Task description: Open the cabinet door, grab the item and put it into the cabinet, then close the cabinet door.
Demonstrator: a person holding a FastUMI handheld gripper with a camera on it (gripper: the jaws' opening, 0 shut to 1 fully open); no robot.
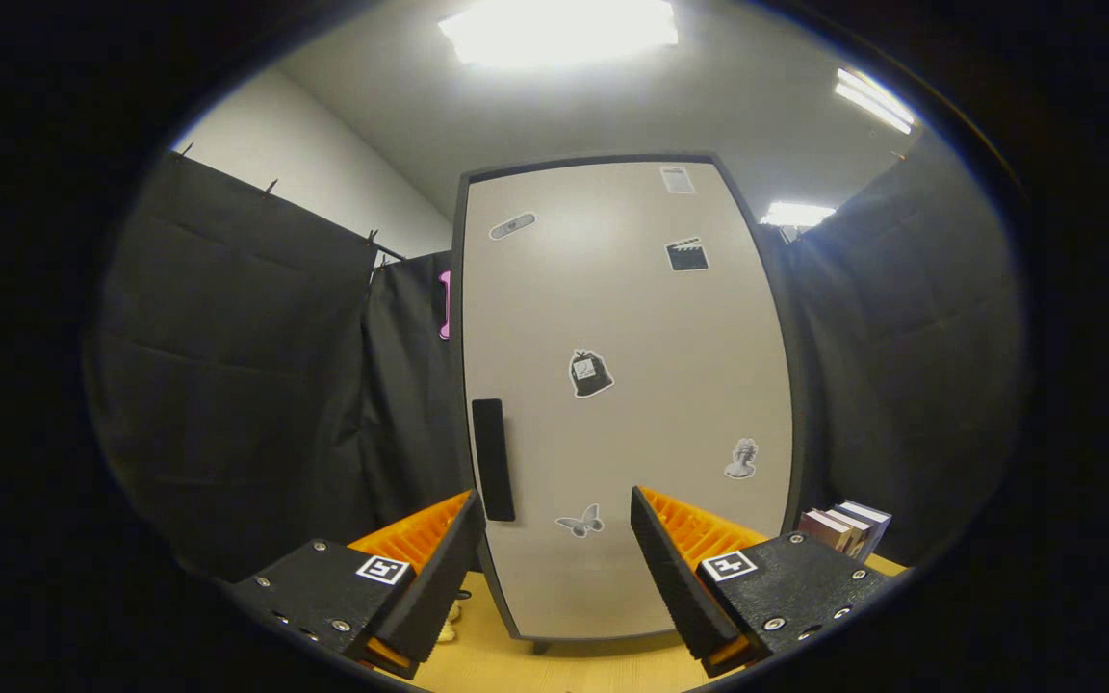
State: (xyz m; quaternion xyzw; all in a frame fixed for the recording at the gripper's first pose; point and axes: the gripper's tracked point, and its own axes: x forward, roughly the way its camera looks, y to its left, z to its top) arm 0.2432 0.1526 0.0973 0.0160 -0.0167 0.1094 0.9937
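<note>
Gripper view: a tall pale cabinet (627,395) with a dark frame stands upright on a light wooden worktop (554,664), its door (612,318) shut. A black vertical handle (493,459) sits low on the door's left edge. Several small black-and-white stickers dot the door — a plaster shape near the top left, a clapperboard (686,254) and a small printed label near the top right, a bell-like shape in the middle, a bust at the right, a butterfly (580,522) near the bottom. None of the print on them can be read.

To the right of the cabinet a few books (846,527) stand on the worktop, partly hidden behind the right finger. At the cabinet's lower left a small pale object (450,621) peeks out from behind the left finger; what it is cannot be made out.

The gripper (554,553) points at the lower part of the door with its fingers (680,568) spread wide — black with orange ribbed backs, each base bearing a square black-and-white marker. They hold nothing and touch nothing; the handle lies just beyond the left fingertip.

Black cloth hangs on both sides, with bright ceiling lights above.
</note>
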